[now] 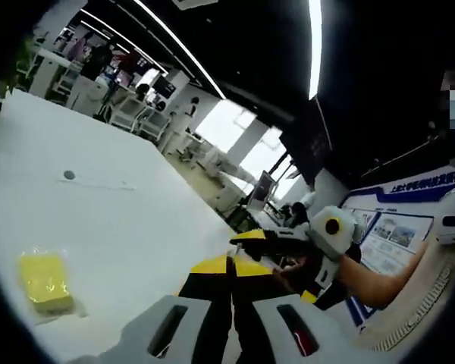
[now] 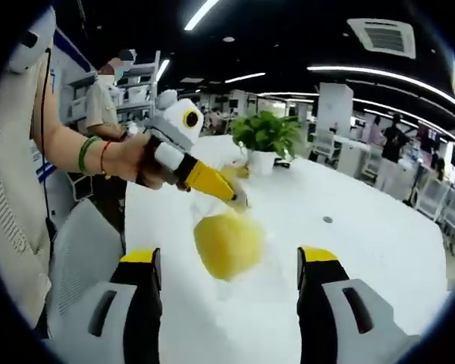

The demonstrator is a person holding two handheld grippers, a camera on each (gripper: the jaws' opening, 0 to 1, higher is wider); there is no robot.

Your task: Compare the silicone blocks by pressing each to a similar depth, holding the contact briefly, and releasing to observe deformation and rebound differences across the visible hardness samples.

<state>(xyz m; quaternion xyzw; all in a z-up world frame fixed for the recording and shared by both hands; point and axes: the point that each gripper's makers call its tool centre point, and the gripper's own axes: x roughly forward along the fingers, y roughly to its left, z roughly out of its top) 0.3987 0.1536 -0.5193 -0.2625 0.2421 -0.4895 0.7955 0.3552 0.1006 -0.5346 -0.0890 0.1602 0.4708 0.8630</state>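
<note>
In your left gripper view, a yellow silicone block in a clear plastic wrap (image 1: 45,282) lies flat on the white table (image 1: 106,220) at about nine o'clock, well apart from your left gripper (image 1: 229,318). That gripper's two yellow-and-black tipped jaws rise from six o'clock and nearly meet at the tips, with nothing between them. Towards four o'clock, your right gripper (image 1: 246,241) comes in from the right, held in your hand (image 1: 299,273); from this angle you cannot tell how far its jaws stand apart.

In your right gripper view, your left hand (image 2: 133,161), with green and red bands at the wrist, sits at nine o'clock and holds the left gripper (image 2: 239,199), whose yellow tips pinch the top of a rounded yellow silicone block in a clear bag (image 2: 227,244). The block hangs from them at the centre, lifted above the white table (image 2: 364,227). Your right gripper (image 2: 229,277) has its jaws spread wide at six o'clock, one to each side of the block and touching nothing. At twelve o'clock, a white pot (image 2: 262,161) stands on the table, holding a leafy green plant (image 2: 267,133).
</note>
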